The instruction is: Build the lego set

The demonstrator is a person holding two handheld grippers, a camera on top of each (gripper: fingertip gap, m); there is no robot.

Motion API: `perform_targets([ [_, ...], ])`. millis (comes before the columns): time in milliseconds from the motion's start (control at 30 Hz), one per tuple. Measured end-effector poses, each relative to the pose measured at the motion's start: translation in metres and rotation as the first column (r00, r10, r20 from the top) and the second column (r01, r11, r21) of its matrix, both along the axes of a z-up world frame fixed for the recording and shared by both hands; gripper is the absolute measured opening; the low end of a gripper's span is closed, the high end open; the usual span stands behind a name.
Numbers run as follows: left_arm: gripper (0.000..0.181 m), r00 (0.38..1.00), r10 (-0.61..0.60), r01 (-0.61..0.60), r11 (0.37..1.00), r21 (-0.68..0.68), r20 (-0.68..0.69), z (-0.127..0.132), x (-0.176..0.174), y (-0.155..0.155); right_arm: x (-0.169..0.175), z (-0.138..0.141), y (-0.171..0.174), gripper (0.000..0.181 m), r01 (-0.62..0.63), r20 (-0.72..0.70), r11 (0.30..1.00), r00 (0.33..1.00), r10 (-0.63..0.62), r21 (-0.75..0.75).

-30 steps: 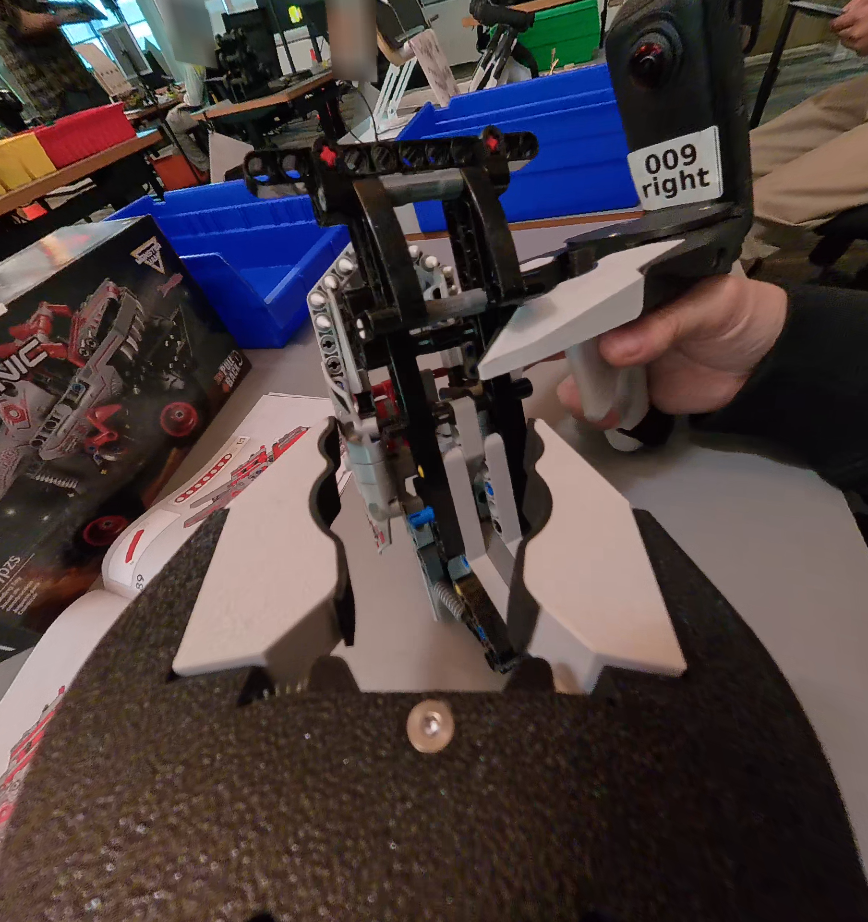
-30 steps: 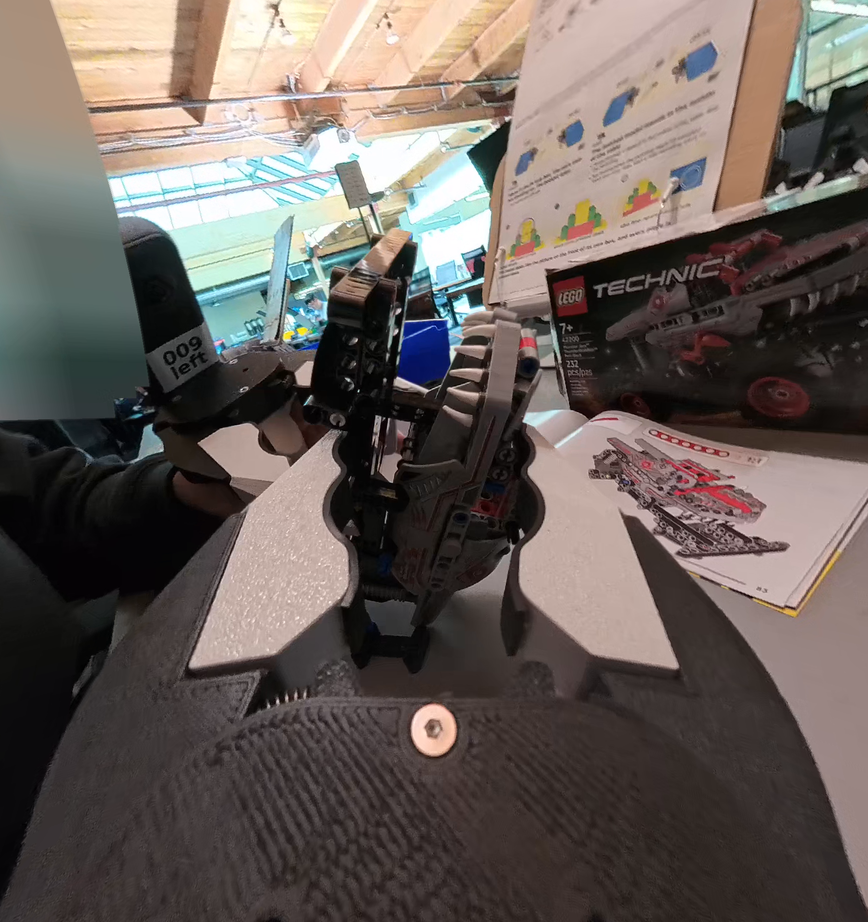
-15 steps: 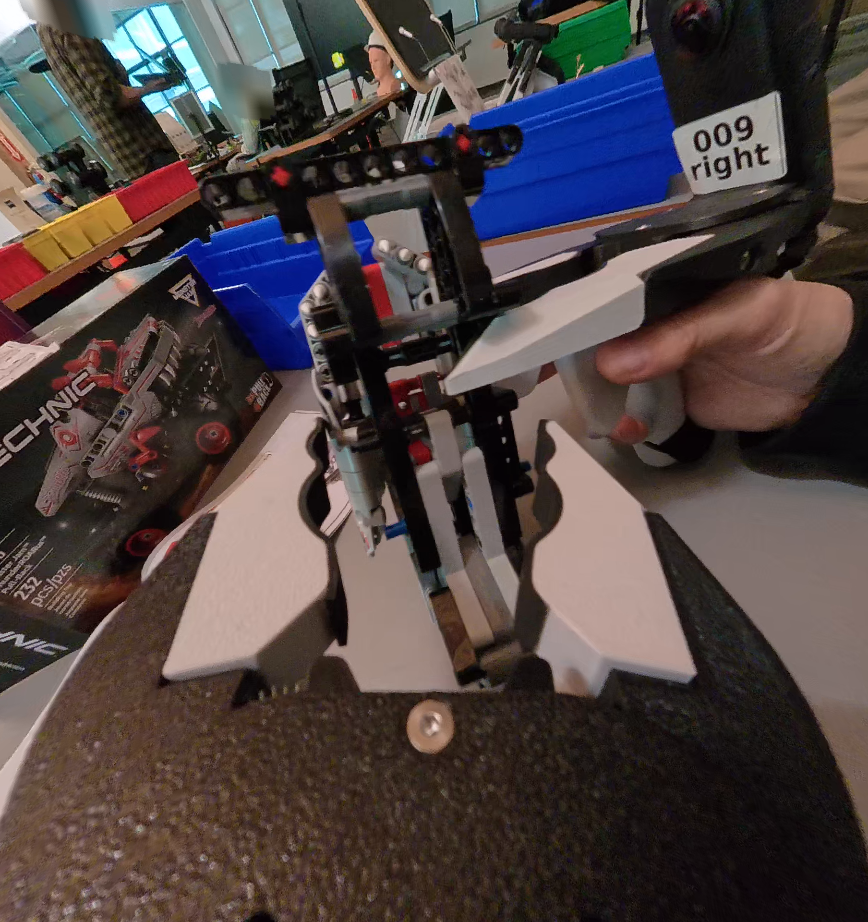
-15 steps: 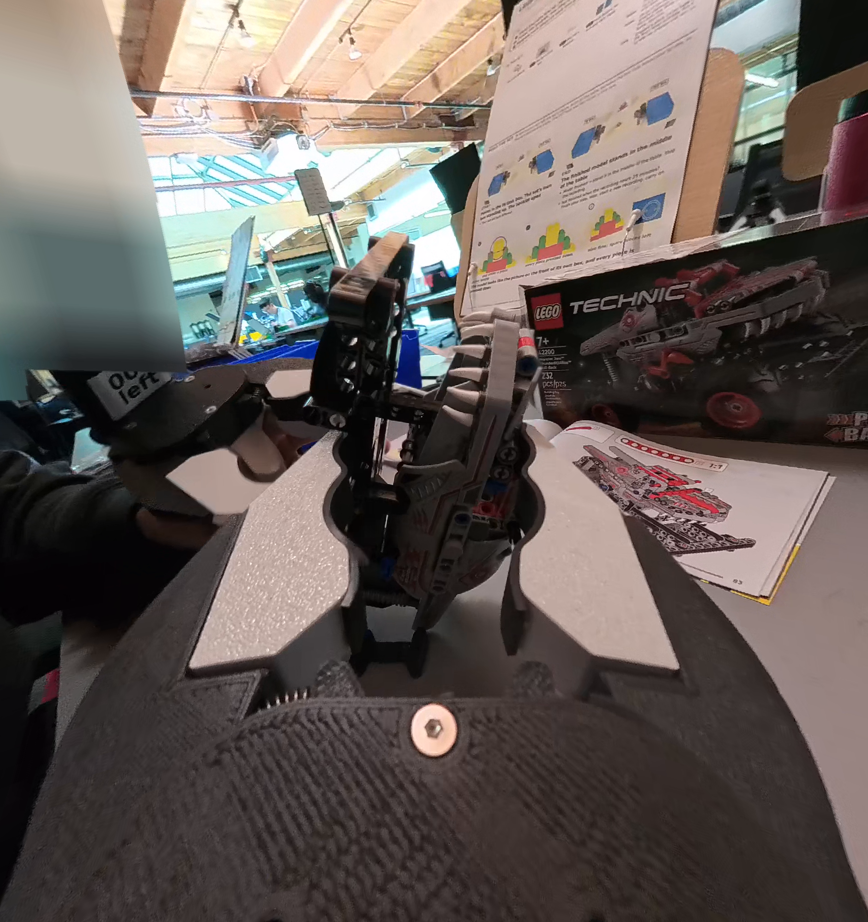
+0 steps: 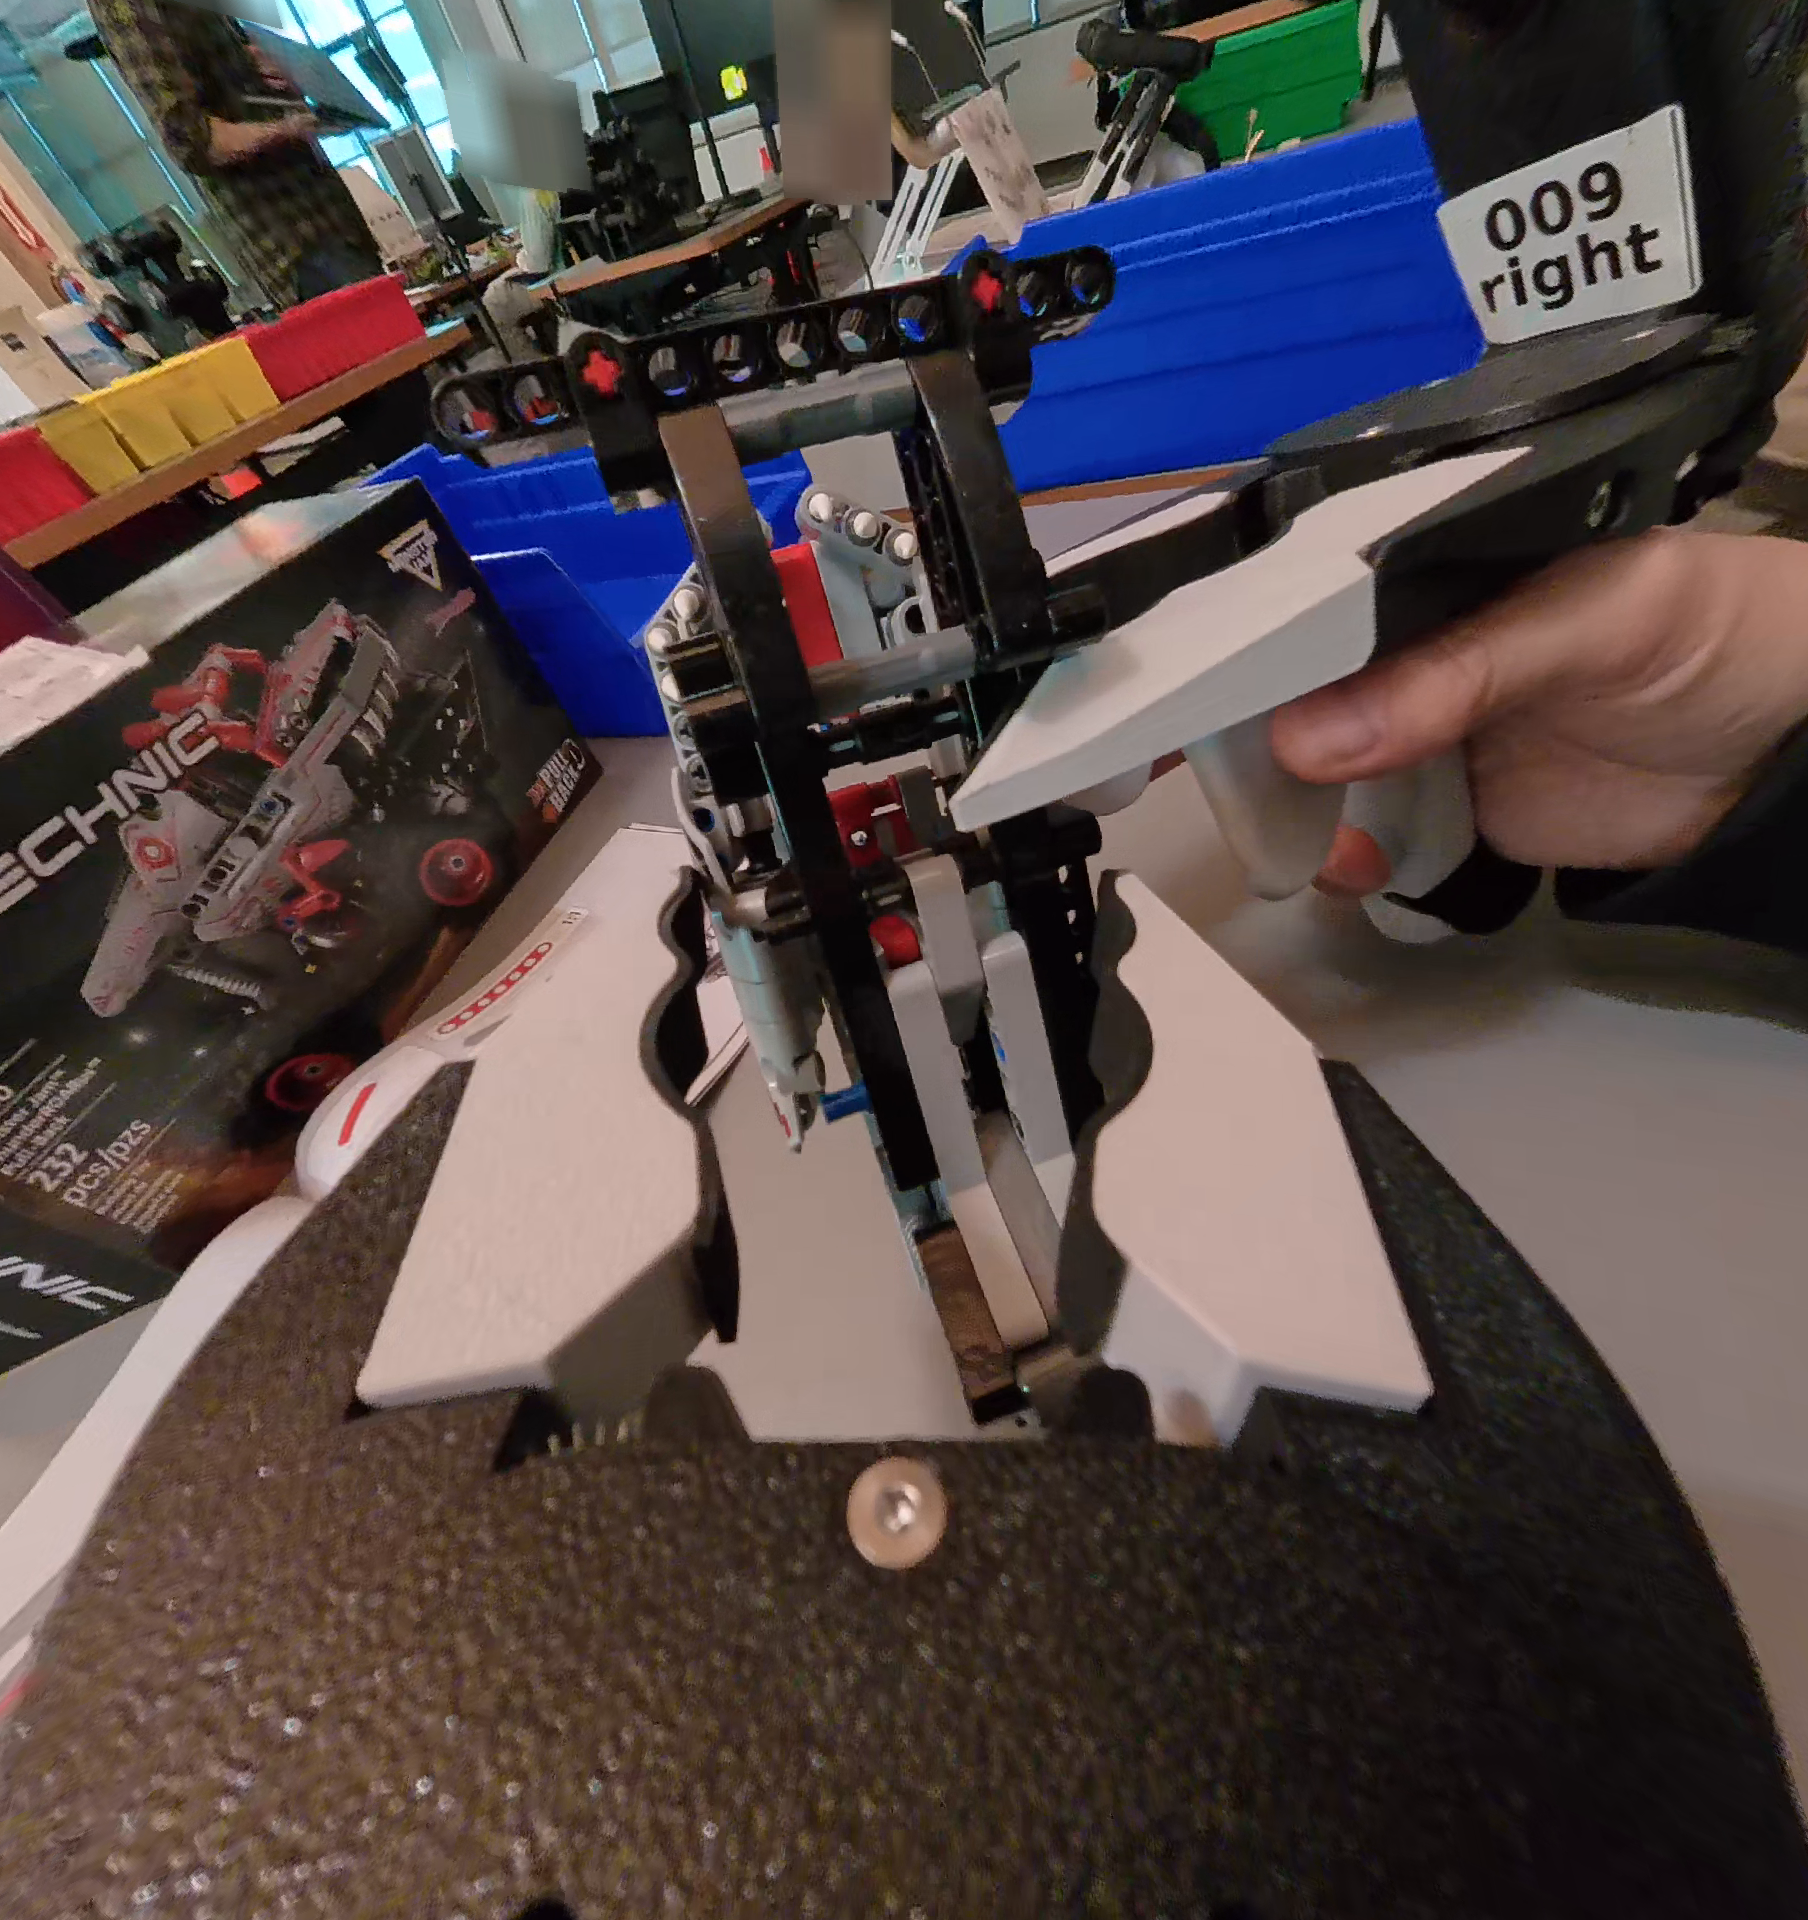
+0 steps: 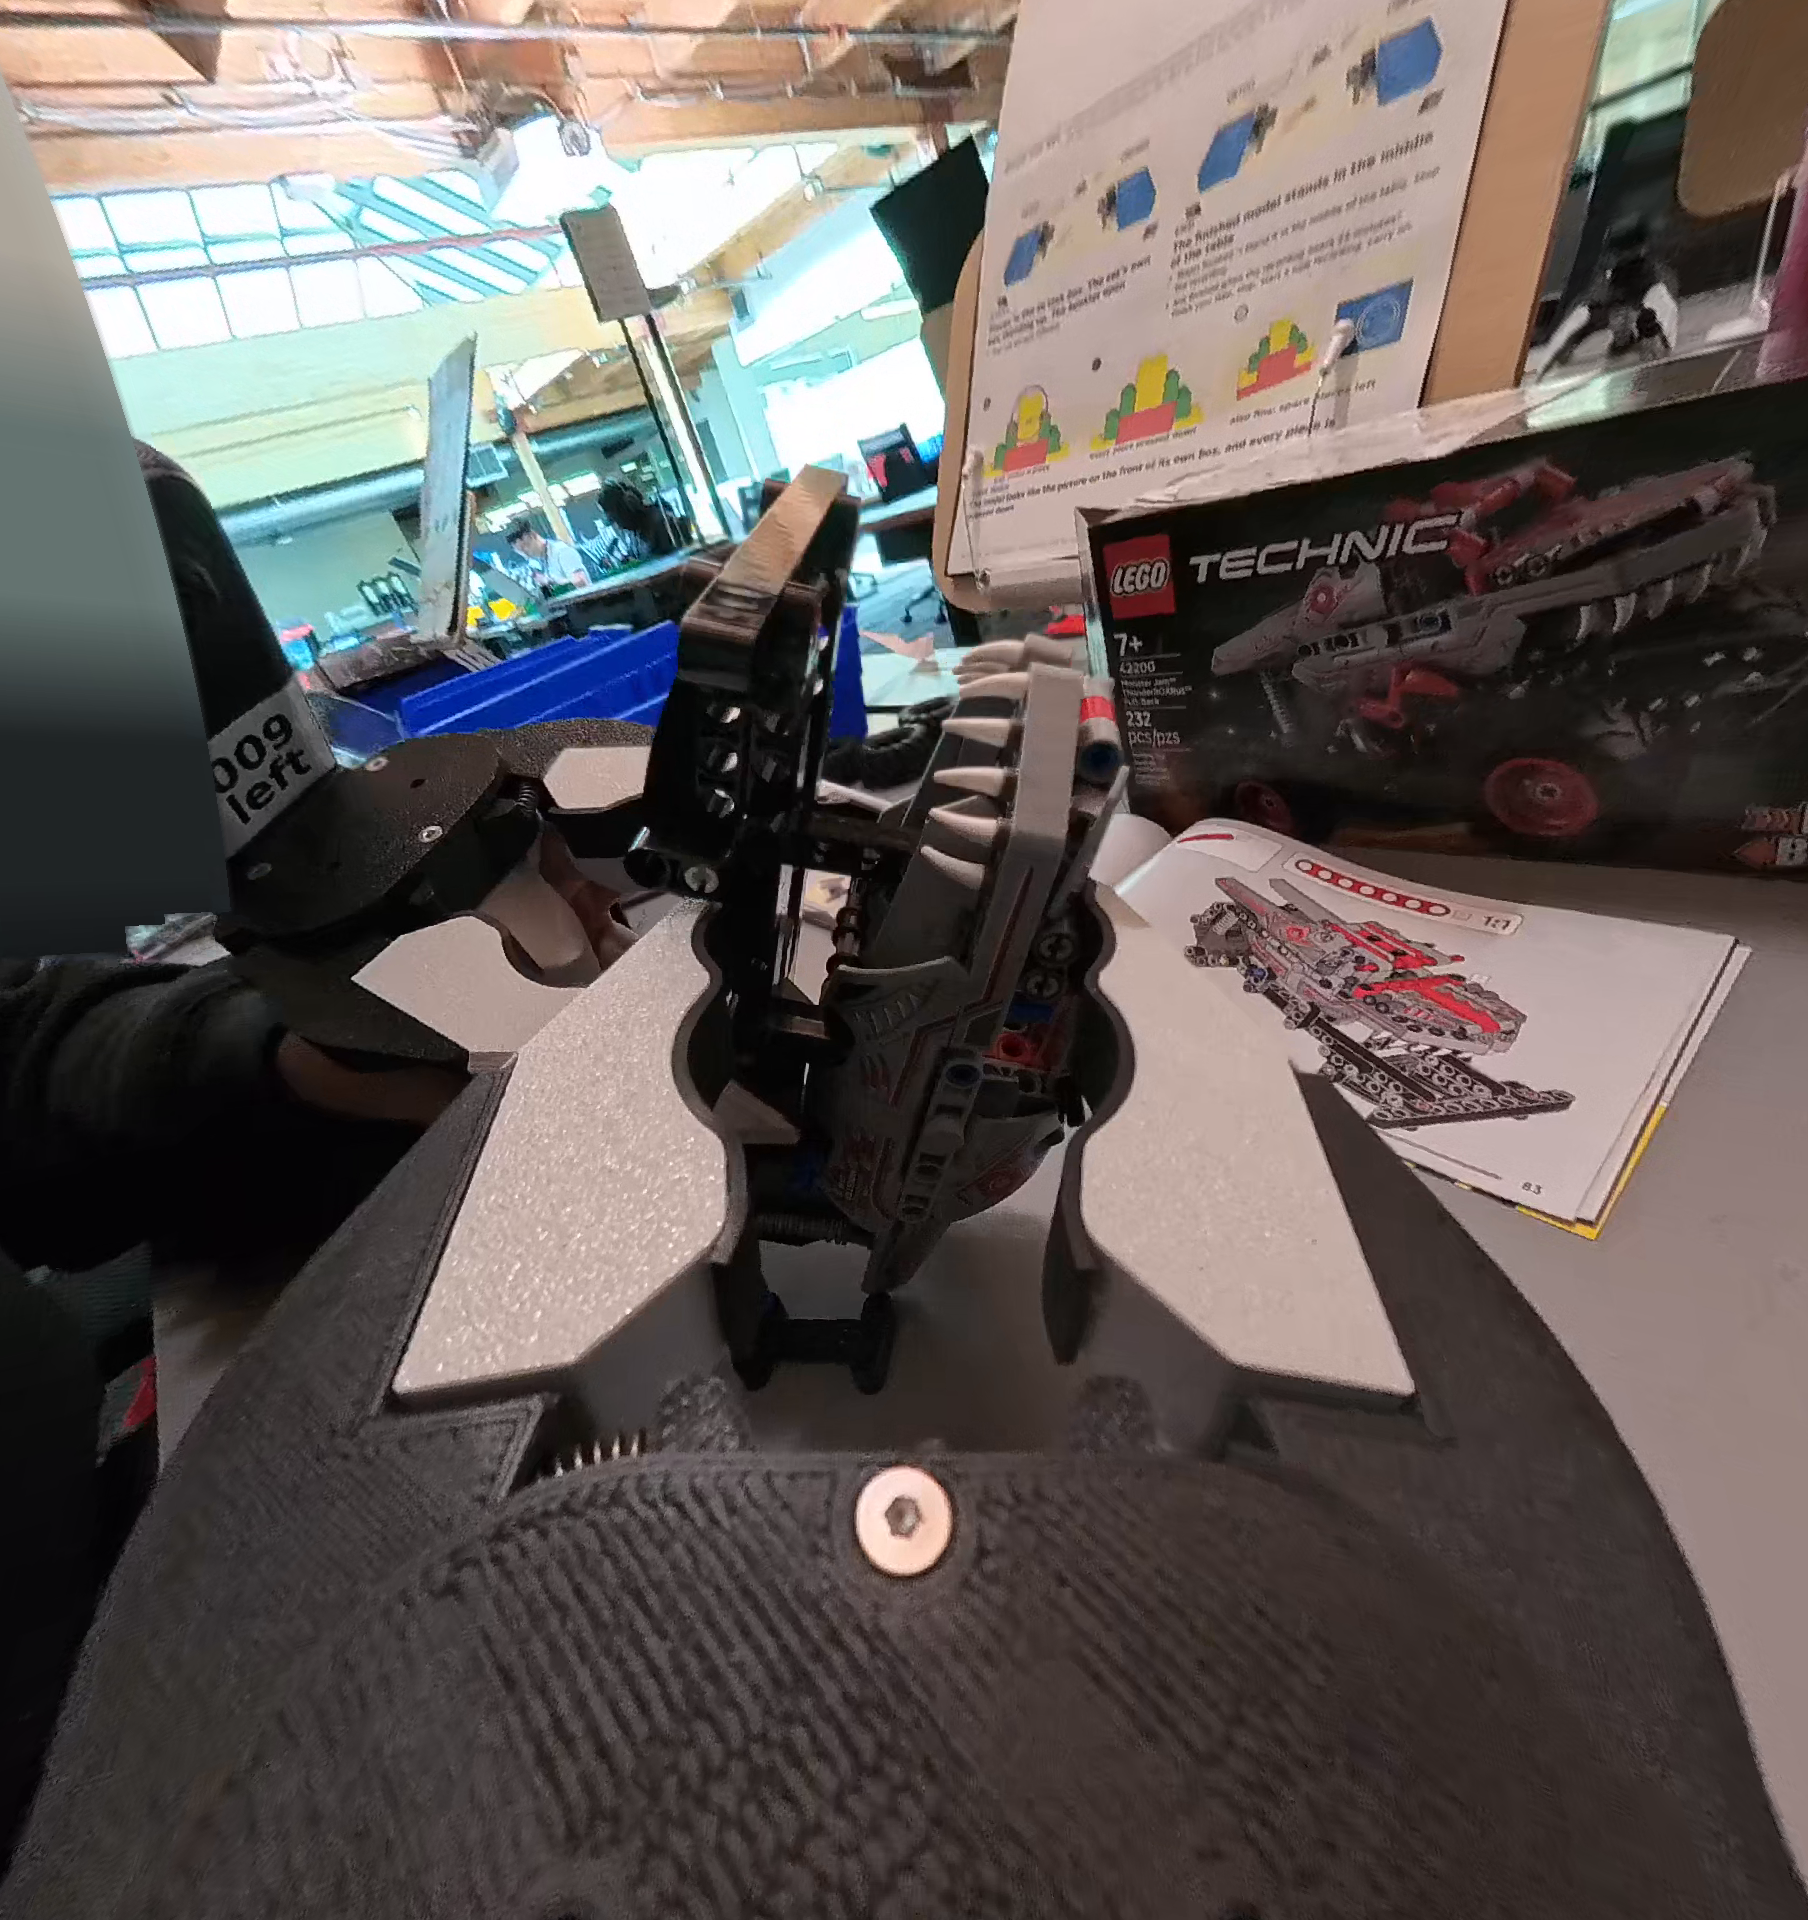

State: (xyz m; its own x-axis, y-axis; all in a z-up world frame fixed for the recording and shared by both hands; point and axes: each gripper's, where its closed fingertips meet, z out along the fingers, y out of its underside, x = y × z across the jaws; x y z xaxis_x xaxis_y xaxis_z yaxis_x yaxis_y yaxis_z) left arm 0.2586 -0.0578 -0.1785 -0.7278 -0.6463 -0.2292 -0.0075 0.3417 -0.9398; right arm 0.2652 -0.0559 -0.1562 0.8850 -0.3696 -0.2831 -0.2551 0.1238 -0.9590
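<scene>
A partly built lego model (image 5: 838, 727) of black beams, grey panels and red parts stands upright between both grippers, above the grey table (image 5: 1606, 1143). My left gripper (image 5: 900, 935) is closed around its lower part: the right finger touches it and a thin gap shows at the left finger. In the right wrist view the model (image 6: 941, 997) shows its toothed grey side. My right gripper (image 6: 900, 987) is shut on it, with both fingers touching. The right gripper also shows in the left wrist view (image 5: 1170, 686), and the left gripper in the right wrist view (image 6: 526, 873).
The set's box (image 5: 204, 831) lies to the left, and it also shows in the right wrist view (image 6: 1502, 644). An open instruction booklet (image 6: 1399, 1018) lies on the table. Blue bins (image 5: 1243, 343) stand behind. A printed sheet on a board (image 6: 1191, 239) stands behind the box. The tips of both grippers are at nearly the same place.
The model has tilted inside my left gripper, so its spring end no longer shows there. It has stayed fixed in my right gripper. Both views swung slightly.
</scene>
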Motion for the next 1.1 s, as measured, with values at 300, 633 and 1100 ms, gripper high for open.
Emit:
perform_targets([
  [300,0.074,0.991,-0.062,0.064,0.998,0.011,-0.120,-0.0050,0.0009,0.0048,0.0060,-0.0029,0.0045,0.063,0.014,-0.066,1.000,0.998,-0.014,-0.004],
  [633,0.069,0.968,-0.111,0.097,0.993,-0.074,-0.227,0.0001,0.0003,0.0098,0.0062,-0.0025,0.0079,0.063,0.043,-0.068,0.999,0.997,-0.043,-0.008],
  [1100,0.069,0.973,-0.107,0.111,0.994,0.008,-0.202,0.0020,-0.0036,0.0106,0.0013,-0.0006,0.0073,0.063,0.062,-0.028,0.998,0.998,-0.063,-0.032],
])
